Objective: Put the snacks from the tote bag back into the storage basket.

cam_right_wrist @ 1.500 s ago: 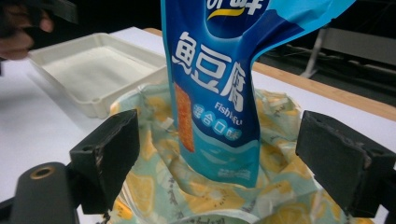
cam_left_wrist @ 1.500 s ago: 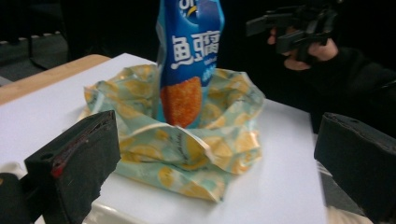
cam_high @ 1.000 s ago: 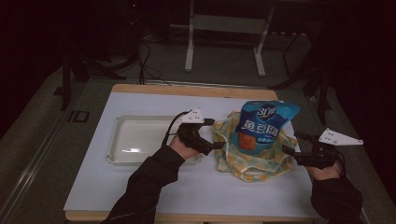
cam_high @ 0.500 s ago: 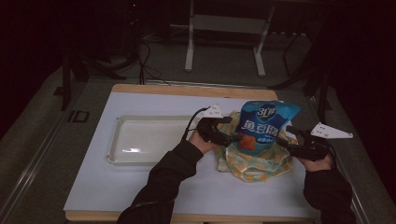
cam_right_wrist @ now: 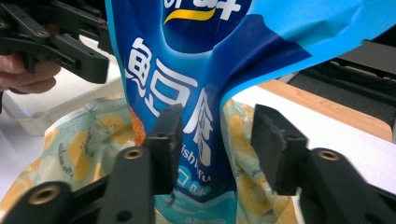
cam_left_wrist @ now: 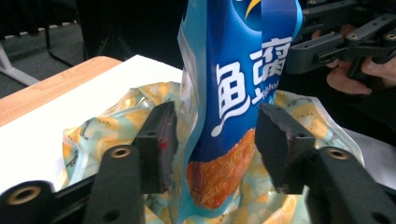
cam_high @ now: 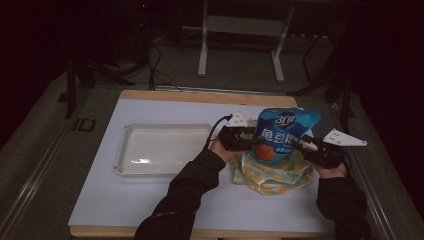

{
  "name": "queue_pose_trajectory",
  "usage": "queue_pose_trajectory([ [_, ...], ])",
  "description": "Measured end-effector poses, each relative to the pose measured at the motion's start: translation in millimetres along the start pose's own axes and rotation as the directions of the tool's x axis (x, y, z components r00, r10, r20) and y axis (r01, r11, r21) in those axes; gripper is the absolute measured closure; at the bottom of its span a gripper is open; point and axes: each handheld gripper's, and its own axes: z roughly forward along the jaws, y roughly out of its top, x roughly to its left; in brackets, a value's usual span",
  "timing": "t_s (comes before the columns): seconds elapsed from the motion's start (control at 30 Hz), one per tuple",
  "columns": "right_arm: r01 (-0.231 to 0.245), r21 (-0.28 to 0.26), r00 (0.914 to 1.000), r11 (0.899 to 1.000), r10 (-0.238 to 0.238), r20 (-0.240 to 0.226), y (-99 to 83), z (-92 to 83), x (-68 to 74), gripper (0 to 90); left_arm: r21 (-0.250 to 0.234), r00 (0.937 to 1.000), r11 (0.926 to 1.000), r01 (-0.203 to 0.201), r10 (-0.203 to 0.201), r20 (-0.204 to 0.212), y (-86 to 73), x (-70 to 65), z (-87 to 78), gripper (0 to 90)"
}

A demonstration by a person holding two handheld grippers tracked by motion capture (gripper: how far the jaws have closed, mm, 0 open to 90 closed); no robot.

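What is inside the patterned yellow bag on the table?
The blue snack packet stands in the yellow bag, its top sticking out. Its bottom, and anything else in the bag, is covered by the folds.

1. The blue snack bag (cam_high: 285, 132) carries all the text that can be read. In the high view its top shows "31" in white, followed by a character too small to read.
2. In the left gripper view, the bag (cam_left_wrist: 233, 93) has a large white Chinese character "鱼" on its front. The next character is partly cut off.
3. In the right gripper view, the bag (cam_right_wrist: 196, 93) shows large white characters that look like "鱼豆腐". Below them stand small Latin letters, "ish" and "fu", partly hidden.
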Motion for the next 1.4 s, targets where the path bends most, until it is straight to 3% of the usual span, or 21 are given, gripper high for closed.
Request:
queue_pose_trajectory([
  [0.13,0.004,0.009,0.9996,1.0,-0.004,0.027,-0.1,3.7,2.3,64.5,0.003,0.9999,0.9999,-0.011,0.011,-0.012,-0.5,-0.8,2.5,62.2],
  [0.27,0.006,0.01,0.9994,1.0,-0.006,0.035,-0.1,5.5,3.6,68.0,-0.016,0.9998,0.9999,-0.003,0.003,-0.02,0.2,-1.2,4.8,63.5],
  [0.43,-0.001,0.014,0.9986,1.0,0.001,0.053,0.0,9.2,7.1,76.3,-0.012,0.9983,0.9996,-0.025,0.025,-0.053,2.5,-4.1,7.9,72.0],
  [0.53,0.004,0.02,0.9984,1.0,-0.005,0.056,2.6,10.3,9.0,83.9,-0.013,0.9982,0.9998,-0.018,0.017,-0.057,3.3,-4.4,9.2,75.8],
  [0.67,0.007,0.028,0.998,1.0,-0.009,0.062,5.3,11.5,11.6,87.2,-0.01,0.9977,0.9999,-0.012,0.012,-0.067,4.1,-6.0,10.2,80.9],
  [0.97,-0.014,0.038,0.9969,0.999,0.011,0.078,7.6,11.1,13.6,89.2,0.02,0.9951,0.9997,-0.014,0.016,-0.097,10.8,-13.0,11.3,87.6],
  [1.03,-0.012,0.038,0.9967,0.999,0.009,0.081,8.1,10.7,13.7,89.2,0.016,0.9957,0.9999,-0.001,0.002,-0.093,12.2,-13.2,11.0,87.8],
  [1.4,-0.004,0.018,0.996,1.0,0.003,0.09,20.6,-1.0,15.3,89.4,0.016,0.9956,0.9998,-0.013,0.015,-0.093,29.7,-20.1,5.1,88.3],
])
